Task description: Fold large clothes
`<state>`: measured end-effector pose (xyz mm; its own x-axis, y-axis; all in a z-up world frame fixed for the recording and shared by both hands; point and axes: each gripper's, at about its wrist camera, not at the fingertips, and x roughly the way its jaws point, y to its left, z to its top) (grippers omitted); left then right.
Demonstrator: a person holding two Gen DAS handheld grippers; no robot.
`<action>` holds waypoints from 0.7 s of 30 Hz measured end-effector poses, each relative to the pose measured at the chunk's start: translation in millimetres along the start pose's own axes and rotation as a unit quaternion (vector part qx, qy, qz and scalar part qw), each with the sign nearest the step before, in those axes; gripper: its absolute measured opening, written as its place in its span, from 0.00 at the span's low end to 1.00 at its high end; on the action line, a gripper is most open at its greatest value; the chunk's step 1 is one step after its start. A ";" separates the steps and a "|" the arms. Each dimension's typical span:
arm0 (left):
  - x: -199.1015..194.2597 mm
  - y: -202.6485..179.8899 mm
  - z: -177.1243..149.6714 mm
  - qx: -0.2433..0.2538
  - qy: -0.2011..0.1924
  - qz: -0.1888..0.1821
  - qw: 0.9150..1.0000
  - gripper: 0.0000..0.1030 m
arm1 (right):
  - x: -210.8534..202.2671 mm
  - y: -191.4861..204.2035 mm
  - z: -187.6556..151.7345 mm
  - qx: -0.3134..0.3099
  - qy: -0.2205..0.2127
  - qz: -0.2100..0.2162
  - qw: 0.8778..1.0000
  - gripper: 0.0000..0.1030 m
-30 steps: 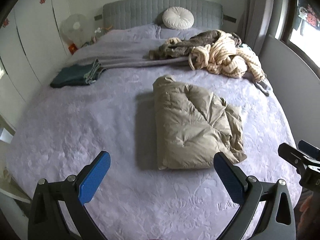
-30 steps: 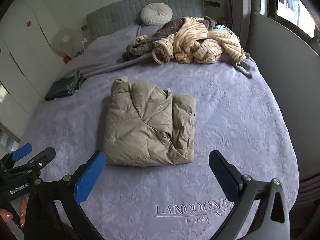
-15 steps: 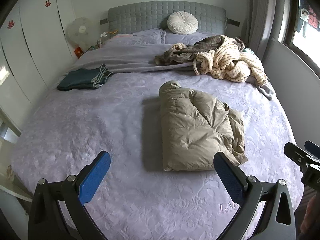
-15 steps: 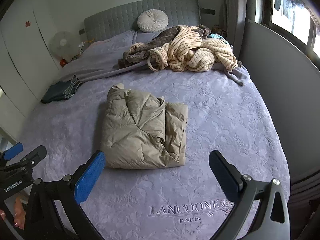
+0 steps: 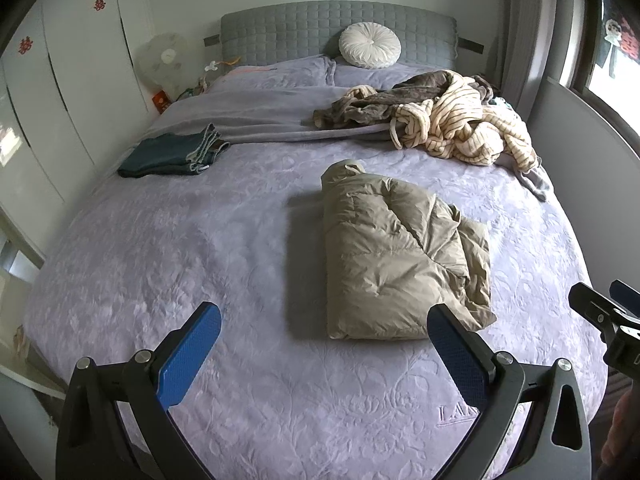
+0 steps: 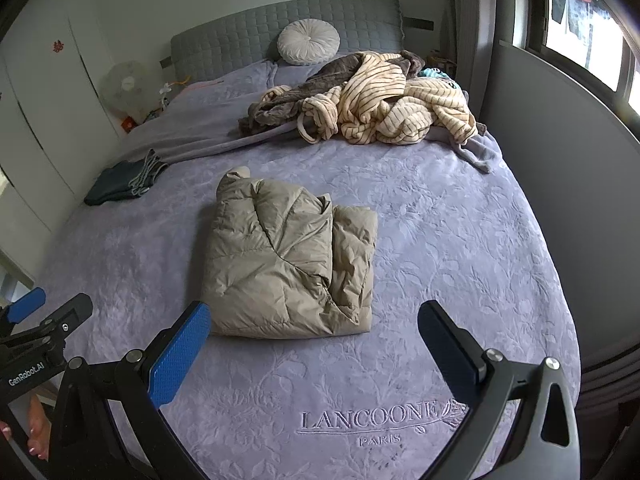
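Note:
A beige puffer jacket (image 5: 396, 256) (image 6: 288, 260) lies folded into a compact rectangle in the middle of the lilac bed (image 5: 168, 248) (image 6: 460, 240). My left gripper (image 5: 324, 352) hovers open above the bed's near edge, short of the jacket's near end, holding nothing. Wide open as well, my right gripper (image 6: 314, 350) hangs just before the jacket's near edge with nothing between its fingers. Each gripper shows at the edge of the other's view.
A heap of striped cream and brown garments (image 5: 440, 124) (image 6: 372, 100) lies at the bed's far right. A folded dark green garment (image 5: 172, 156) (image 6: 124, 182) sits at the far left. A round white cushion (image 5: 370, 46) leans on the grey headboard. Wardrobes stand left, a grey wall right.
Both grippers have drawn back and risen from the bed, so the folded jacket looks farther off. The jacket itself has not moved.

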<state>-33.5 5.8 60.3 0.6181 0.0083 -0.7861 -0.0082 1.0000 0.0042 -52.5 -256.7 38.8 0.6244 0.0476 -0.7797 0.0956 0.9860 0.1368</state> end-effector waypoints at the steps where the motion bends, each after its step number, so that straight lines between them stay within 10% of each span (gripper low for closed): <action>1: -0.3 0.2 -0.2 0.000 0.000 0.000 1.000 1.00 | 0.0 0.1 -0.5 -0.001 0.001 0.000 1.000 1.00; 21: 0.9 1.7 0.7 0.001 0.001 -0.001 1.000 1.00 | -0.3 0.6 -0.3 -0.001 0.001 0.000 1.000 1.00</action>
<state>-32.5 7.5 60.0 0.6171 0.0058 -0.7869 -0.0049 1.0000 0.0035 -52.8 -256.1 39.0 0.6228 0.0471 -0.7809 0.0940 0.9864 0.1345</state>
